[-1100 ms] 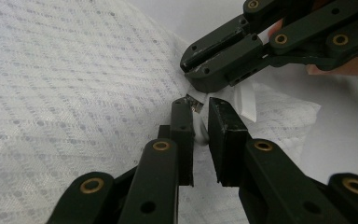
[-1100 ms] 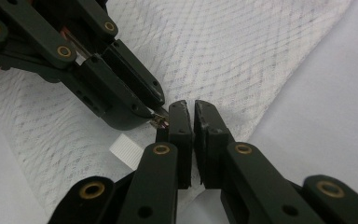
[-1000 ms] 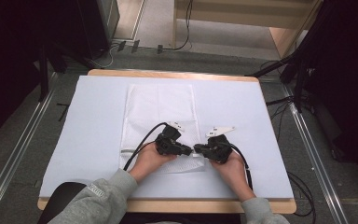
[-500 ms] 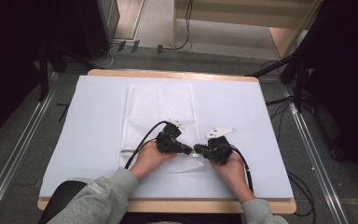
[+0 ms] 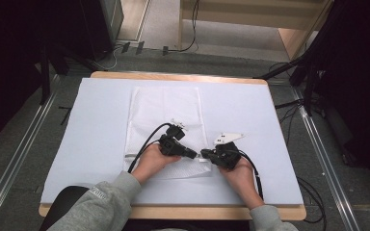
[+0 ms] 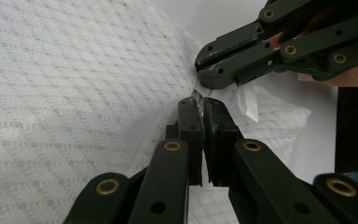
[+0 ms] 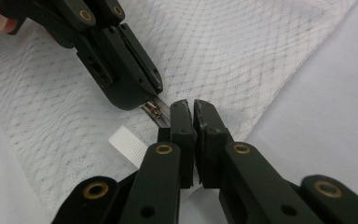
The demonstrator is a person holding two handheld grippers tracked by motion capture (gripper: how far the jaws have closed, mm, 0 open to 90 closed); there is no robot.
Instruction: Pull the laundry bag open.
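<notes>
Because the white mesh zip bag is light and limp, the left claw clamps its metal zip pull while the right claw pinches the corner fabric.

The table is topped with a pale white sheet, and a light wood edge is left showing along the far and near sides. Grey floor can be seen on both sides, crossed by metal rails that run alongside the table. Behind the table a few black cables are spread over the floor, and a light wooden piece of furniture is parked at the back right. Both far corners are swallowed by dark shadow.
</notes>
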